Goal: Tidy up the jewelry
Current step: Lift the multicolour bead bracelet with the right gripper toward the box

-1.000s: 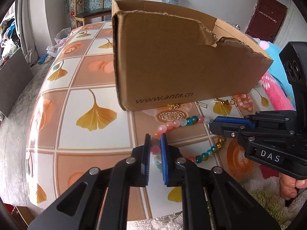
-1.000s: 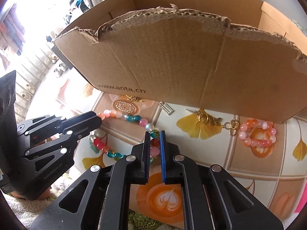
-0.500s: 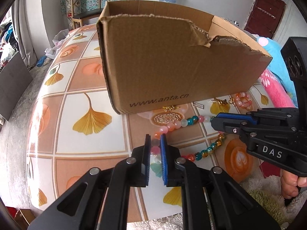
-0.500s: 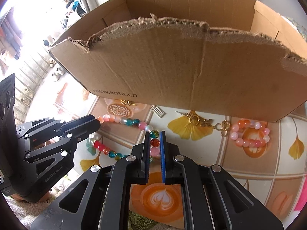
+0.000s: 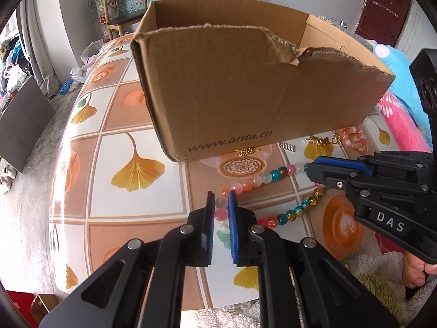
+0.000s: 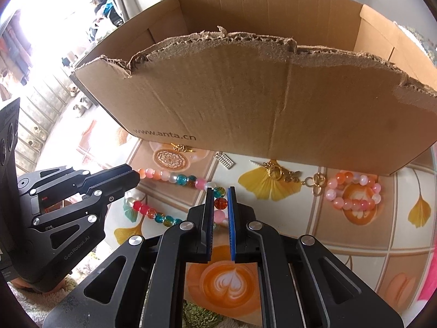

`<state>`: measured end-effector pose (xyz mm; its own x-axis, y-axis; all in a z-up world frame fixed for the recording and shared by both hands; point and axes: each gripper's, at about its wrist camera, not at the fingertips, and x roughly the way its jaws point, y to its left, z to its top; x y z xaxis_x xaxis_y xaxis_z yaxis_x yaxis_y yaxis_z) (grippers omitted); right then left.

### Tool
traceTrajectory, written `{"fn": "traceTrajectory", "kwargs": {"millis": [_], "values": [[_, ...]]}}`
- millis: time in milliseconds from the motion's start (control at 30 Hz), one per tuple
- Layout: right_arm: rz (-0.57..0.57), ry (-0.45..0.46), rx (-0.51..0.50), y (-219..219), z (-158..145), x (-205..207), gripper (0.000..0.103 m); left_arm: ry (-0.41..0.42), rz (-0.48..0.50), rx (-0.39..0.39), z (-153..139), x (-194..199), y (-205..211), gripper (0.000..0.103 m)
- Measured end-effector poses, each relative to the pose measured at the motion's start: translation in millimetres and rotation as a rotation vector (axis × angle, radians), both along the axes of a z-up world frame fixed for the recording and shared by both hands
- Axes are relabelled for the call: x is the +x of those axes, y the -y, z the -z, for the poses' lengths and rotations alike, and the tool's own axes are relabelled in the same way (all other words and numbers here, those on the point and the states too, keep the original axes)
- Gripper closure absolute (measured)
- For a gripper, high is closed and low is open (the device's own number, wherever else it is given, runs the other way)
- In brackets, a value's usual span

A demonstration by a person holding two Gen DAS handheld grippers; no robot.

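Two hand-held grippers clamped on one multicoloured bead necklace (image 6: 174, 177) in front of a cardboard box (image 6: 245, 104).

The left gripper (image 5: 221, 199) is nearly closed, its pads pinching pink and white beads at one end of the loop; the right gripper (image 6: 220, 195) is likewise clenched on an orange-red bead at the opposite end. The necklace lies stretched between them over the patterned table (image 5: 131, 142), near the box; a pink bracelet (image 6: 352, 194) rests well apart.

Both wrist views look steeply down, sharing the cardboard box (image 5: 245, 87).
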<state>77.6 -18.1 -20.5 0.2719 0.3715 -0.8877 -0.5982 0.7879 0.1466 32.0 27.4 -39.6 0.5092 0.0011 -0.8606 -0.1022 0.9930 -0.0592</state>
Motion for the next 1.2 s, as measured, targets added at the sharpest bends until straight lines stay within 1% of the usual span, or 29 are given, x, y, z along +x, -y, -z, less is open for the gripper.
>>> {"fn": "traceTrajectory", "kwargs": {"millis": [133,333,500,600,733,933,1033,1100,1200], "values": [[0.008,-0.002,0.0,-0.6,3.2,-0.2,0.096,-0.003,-0.001,0.015,-1.1,0.4,2.3,0.094],[0.014,0.01,0.001,2.6,-0.1,-2.8,0.096,-0.002,0.003,0.05,-2.8,1.4,7.7,0.094],[0.015,-0.017,0.007,3.9,2.4,-1.2,0.095,-0.013,0.001,0.05,1.0,2.6,8.3,0.094],[0.006,-0.035,0.013,4.2,5.5,2.3,0.093,-0.017,0.002,0.055,1.7,3.7,9.2,0.093],[-0.012,-0.018,-0.006,2.0,5.8,3.2,0.092,-0.027,-0.003,0.043,2.0,4.7,8.1,0.092],[-0.04,0.024,-0.046,-5.3,4.4,-0.4,0.092,-0.034,0.007,0.058,-0.6,5.9,10.8,0.092],[-0.042,0.04,-0.053,-6.1,6.0,-1.6,0.095,-0.024,0.006,0.063,-1.4,6.1,11.6,0.092],[-0.039,0.046,-0.05,-13.7,10.5,-8.1,0.096,-0.018,0.007,0.067,-2.1,5.6,12.6,0.093],[-0.032,0.041,-0.035,-12.2,8.6,-9.5,0.096,-0.013,0.018,0.083,-3.3,4.9,15.7,0.093]]}}
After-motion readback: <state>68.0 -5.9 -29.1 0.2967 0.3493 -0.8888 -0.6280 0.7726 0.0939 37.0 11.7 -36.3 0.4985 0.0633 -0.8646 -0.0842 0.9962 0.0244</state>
